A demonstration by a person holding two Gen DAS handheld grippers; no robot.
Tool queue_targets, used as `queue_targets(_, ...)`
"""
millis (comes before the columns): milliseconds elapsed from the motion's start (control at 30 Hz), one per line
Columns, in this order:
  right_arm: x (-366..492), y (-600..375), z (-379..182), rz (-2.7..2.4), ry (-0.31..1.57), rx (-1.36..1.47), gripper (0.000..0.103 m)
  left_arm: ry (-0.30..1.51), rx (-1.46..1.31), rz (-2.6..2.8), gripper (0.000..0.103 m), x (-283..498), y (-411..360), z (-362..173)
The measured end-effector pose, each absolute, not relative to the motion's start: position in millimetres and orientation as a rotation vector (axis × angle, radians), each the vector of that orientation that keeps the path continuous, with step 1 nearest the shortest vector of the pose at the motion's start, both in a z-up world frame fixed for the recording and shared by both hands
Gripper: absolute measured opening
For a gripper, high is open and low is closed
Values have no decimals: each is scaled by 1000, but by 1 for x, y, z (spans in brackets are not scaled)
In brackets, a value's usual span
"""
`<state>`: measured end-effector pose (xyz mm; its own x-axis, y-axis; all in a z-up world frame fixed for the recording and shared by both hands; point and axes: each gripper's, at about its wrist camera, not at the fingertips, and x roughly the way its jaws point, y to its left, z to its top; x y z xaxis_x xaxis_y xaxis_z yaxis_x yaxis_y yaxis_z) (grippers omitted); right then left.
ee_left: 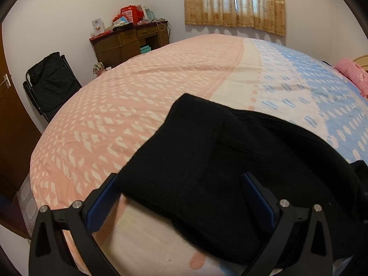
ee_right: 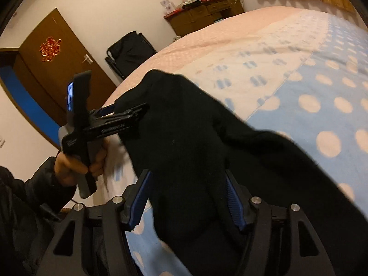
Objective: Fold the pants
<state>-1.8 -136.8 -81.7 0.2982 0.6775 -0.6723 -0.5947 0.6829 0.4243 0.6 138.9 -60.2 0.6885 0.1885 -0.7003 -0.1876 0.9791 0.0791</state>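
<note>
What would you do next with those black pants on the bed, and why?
Probably draw the right gripper back off the black pants and take a fresh edge. Its jaws stand apart with cloth loose between them, the left gripper is open too, and the pants lie bunched on the bedspread, not yet flat.

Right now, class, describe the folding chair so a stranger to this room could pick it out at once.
Start at the large bed with the pink and blue patterned cover and look past its pink end to the white wall. There, between the brown wooden door and the cluttered brown wooden desk, stands the black folding chair, the only dark padded thing there.
</note>
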Motion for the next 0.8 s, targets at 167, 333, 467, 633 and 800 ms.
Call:
queue_targets(167,4,-147,-82,782,936,130,63,783,1,211,103,1,139,-60)
queue_targets(333,34,-130,-94,857,977,293,65,783,2,213,103,1,139,-60)
queue_targets(467,56,-105,-101,908,970,356,65,784,2,210,103,1,139,-60)
queue_targets(633,75,-111,-92,841,921,302,65,784,1,204,103,2,140,-61)
queue_targets(800,107,-149,-85,818,922,351,62,780,4,203,103,3,140,-62)
